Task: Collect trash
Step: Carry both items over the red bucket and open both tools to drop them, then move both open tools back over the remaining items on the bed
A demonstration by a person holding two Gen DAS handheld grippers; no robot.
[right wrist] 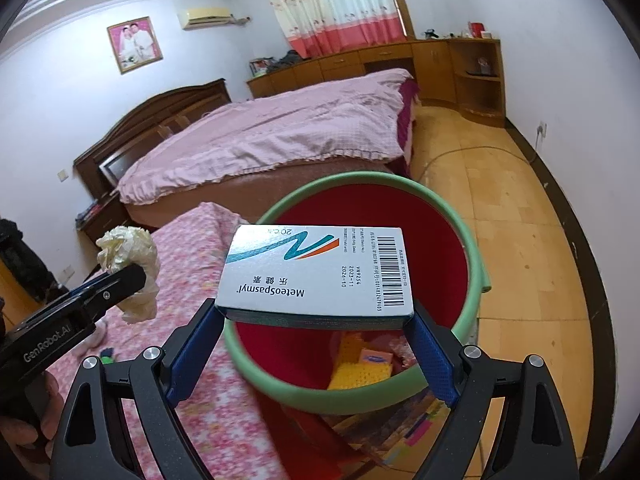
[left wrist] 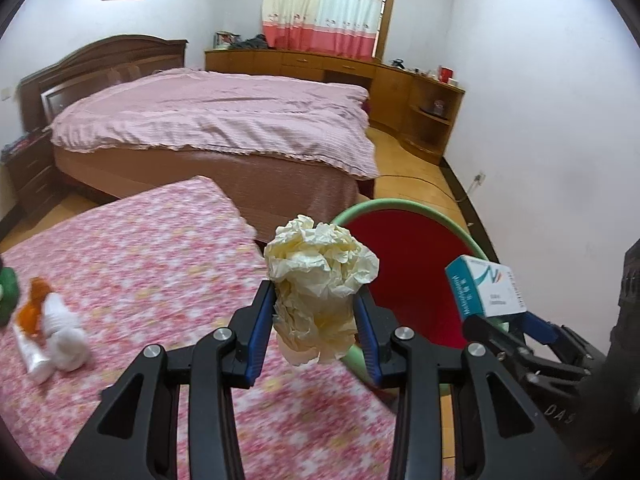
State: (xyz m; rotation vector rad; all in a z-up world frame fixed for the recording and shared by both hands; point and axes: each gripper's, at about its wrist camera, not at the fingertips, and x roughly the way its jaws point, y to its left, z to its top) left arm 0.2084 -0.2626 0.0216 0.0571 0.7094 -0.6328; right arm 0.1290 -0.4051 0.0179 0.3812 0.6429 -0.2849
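My left gripper [left wrist: 316, 312] is shut on a crumpled cream paper ball [left wrist: 320, 276] and holds it above the edge of the pink floral table [left wrist: 140, 272], next to the bin. My right gripper [right wrist: 316, 320] is shut on a white medicine box [right wrist: 316, 272] and holds it over the mouth of the bin [right wrist: 472, 248], which is red inside with a green rim. The bin [left wrist: 408, 280] and the box [left wrist: 486, 288] also show in the left wrist view. The paper ball [right wrist: 128, 256] shows at the left of the right wrist view. Yellow and orange trash [right wrist: 364, 364] lies in the bin.
A white tube [left wrist: 32, 352], a white bottle with an orange piece [left wrist: 60, 328] and a green thing [left wrist: 8, 292] lie at the table's left. A bed with a pink cover [left wrist: 216, 120] stands behind. Wooden cabinets [left wrist: 400, 92] line the far wall. Yellow tile floor [right wrist: 520, 260] lies to the right.
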